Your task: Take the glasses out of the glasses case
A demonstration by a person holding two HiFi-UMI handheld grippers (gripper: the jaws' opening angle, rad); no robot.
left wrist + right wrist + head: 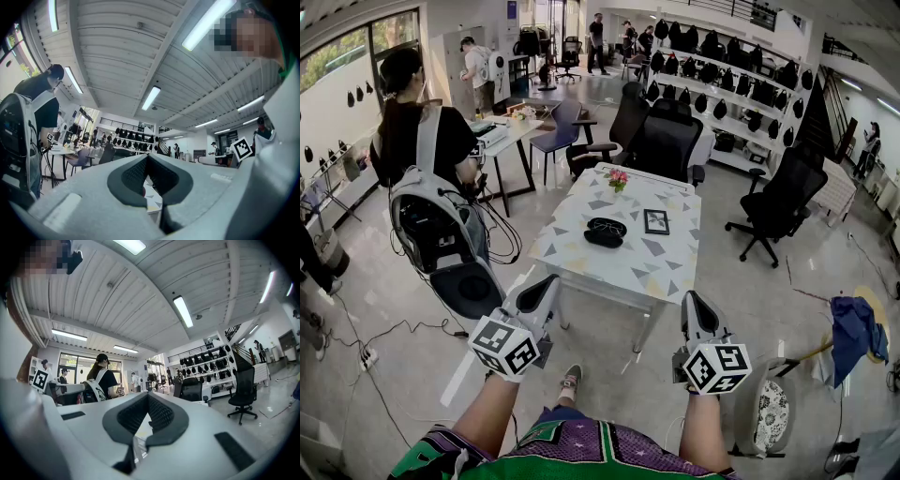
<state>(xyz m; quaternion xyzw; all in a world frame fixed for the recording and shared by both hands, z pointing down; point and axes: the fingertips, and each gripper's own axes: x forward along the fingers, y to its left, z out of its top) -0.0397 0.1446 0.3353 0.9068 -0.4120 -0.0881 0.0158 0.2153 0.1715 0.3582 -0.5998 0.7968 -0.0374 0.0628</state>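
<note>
The left tongs (546, 289) and right tongs (699, 306) are pinched together on nothing, well short of the glasses case (605, 232) ahead on the surface (675, 267), seemingly because no approach is under way.

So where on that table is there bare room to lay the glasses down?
The table is bare along its near edge, in front of the glasses case, and on its left side beside the case. The middle is crowded: case and picture frame sit side by side, with flowers at the far edge.
</note>
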